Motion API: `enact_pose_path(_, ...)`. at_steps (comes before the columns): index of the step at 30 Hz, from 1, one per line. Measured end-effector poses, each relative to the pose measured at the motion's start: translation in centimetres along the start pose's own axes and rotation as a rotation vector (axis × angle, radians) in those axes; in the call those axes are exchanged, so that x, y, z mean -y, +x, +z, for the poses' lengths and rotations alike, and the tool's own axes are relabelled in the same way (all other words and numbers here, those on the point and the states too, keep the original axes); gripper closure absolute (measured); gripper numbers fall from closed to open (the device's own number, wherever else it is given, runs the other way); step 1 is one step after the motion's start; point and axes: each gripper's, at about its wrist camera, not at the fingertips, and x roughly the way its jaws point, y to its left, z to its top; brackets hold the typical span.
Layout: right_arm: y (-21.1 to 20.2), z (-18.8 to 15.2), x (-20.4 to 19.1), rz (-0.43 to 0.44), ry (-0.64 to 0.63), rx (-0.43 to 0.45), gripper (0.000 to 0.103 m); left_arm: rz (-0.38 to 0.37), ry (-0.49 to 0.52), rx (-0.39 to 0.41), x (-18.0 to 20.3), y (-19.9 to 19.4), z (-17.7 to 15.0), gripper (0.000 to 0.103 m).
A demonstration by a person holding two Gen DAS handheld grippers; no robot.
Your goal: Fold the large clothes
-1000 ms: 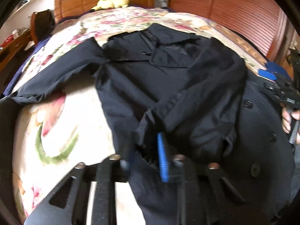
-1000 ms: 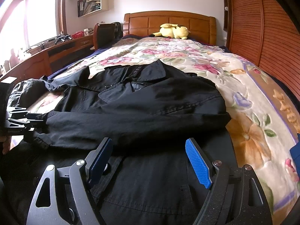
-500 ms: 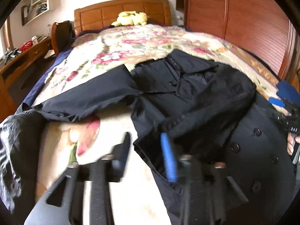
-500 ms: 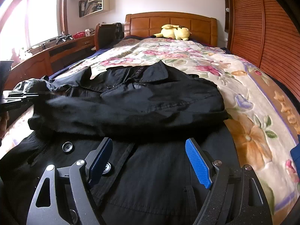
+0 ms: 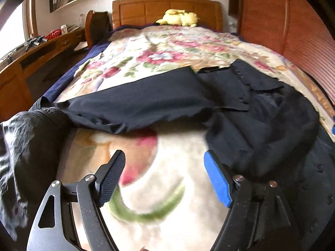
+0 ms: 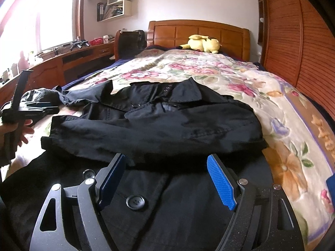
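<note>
Your left gripper (image 5: pixel 164 177), jaws just opened and empty, hovers over bare floral bedspread (image 5: pixel 167 58) beside the black coat (image 5: pixel 261 125), whose one sleeve (image 6: pixel 146 133) lies folded across it.

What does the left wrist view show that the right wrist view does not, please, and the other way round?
Only the left wrist view shows the left gripper from behind, fingers apart over bare floral blanket, with nothing between them. Only the right wrist view shows the right gripper, open above the coat's buttoned front, and the window. Both show the black coat, one sleeve folded across, and the yellow plush toy.
</note>
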Motion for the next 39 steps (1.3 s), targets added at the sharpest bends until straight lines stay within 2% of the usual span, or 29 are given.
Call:
enact_pose_path(7, 1.2, 0.8, -0.8, 0.023, -0.021, 0.008, 0.021, 0.04, -0.01, -0.021, -2.6, 2.6, 1.3, 0.025)
enact_pose_path(11, 1.9, 1.5, -0.7, 0.042, -0.012, 0.009, 0.02, 0.063, 0.015, -0.041, -2.9, 4.2, 1.8, 0.025)
enact_pose_path(15, 2.6, 1.7, -0.7, 0.052, 0.008, 0.013, 0.013, 0.093, 0.013, -0.068, -3.4, 6.0, 2.5, 0.025)
enact_pose_path(20, 3.1, 1.4, -0.9, 0.049, -0.005, 0.004, 0.012, 0.157, 0.032, -0.08, -3.5, 7.6, 3.1, 0.025)
enact_pose_path(25, 3.1, 1.4, -1.1, 0.047, -0.006, 0.005, 0.012, 0.178, 0.037, -0.11, -4.0, 8.7, 3.6, 0.025)
enact_pose_path(28, 3.1, 1.5, -1.1, 0.048, -0.007, 0.005, 0.012, 0.185, 0.064, -0.109, -3.8, 8.7, 3.7, 0.053)
enact_pose_path(29, 3.1, 1.4, -1.1, 0.048, -0.006, 0.004, 0.012, 0.184, 0.065, -0.102, -3.9, 8.4, 3.6, 0.065)
enact_pose_path(32, 3.2, 1.5, -1.1, 0.048, -0.006, 0.003, 0.012, 0.187, 0.053, -0.097, -4.3, 8.0, 3.7, 0.088)
enact_pose_path(35, 3.2, 1.5, -1.1, 0.048, -0.006, 0.004, 0.012, 0.172, 0.045, -0.052, -4.4, 6.8, 4.0, 0.098)
enact_pose_path(39, 3.1, 1.4, -1.2, 0.046, 0.0, 0.01, 0.012, 0.167, 0.055, 0.005, -3.6, 4.6, 4.9, 0.1)
